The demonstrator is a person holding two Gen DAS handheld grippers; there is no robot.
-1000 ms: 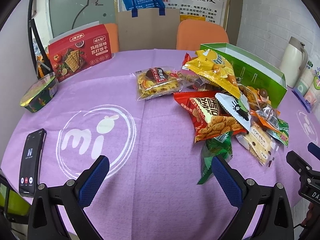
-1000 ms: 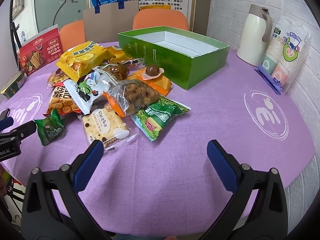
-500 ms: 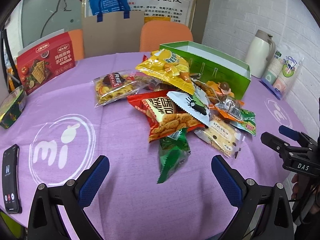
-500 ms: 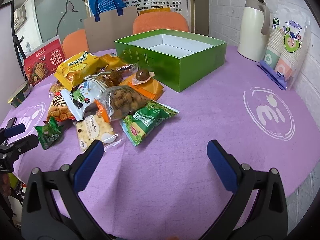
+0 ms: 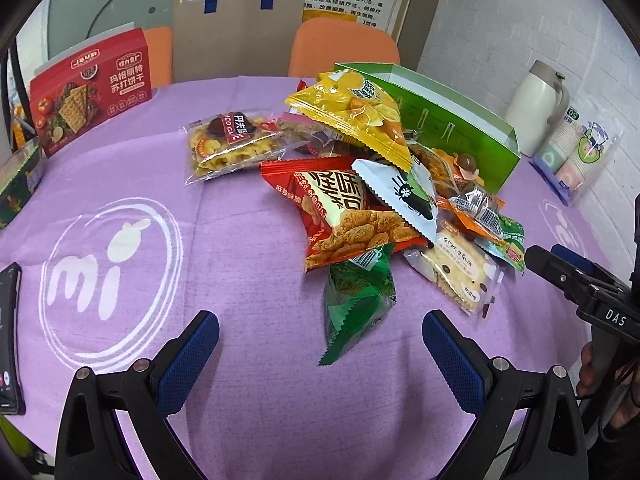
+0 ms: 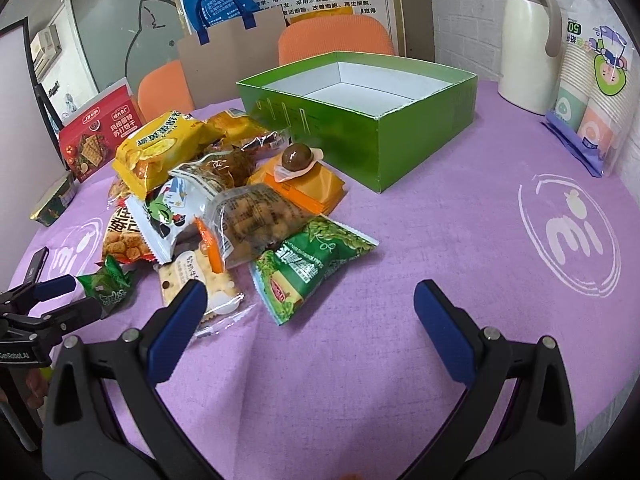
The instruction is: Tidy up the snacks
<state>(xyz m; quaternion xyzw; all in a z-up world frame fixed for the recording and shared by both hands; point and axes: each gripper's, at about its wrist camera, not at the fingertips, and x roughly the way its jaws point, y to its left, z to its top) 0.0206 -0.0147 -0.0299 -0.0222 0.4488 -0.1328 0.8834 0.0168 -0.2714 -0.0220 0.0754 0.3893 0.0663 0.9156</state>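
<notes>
**Nothing sorted yet: box empty, snacks in a heap**

The green box is empty inside. All the snack packets lie piled on the purple tablecloth, just beside the box. The left gripper and the right gripper both hover with jaws wide and hold nothing. I judge that the whole sorting is left to do.

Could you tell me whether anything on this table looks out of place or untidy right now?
Yes: the snack packets lie in a loose, overlapping heap, with the yellow chip bag propped on top and a wrapped brown ball perched on the orange packet. The green box beside them is empty. Nothing looks spilled or torn.
</notes>
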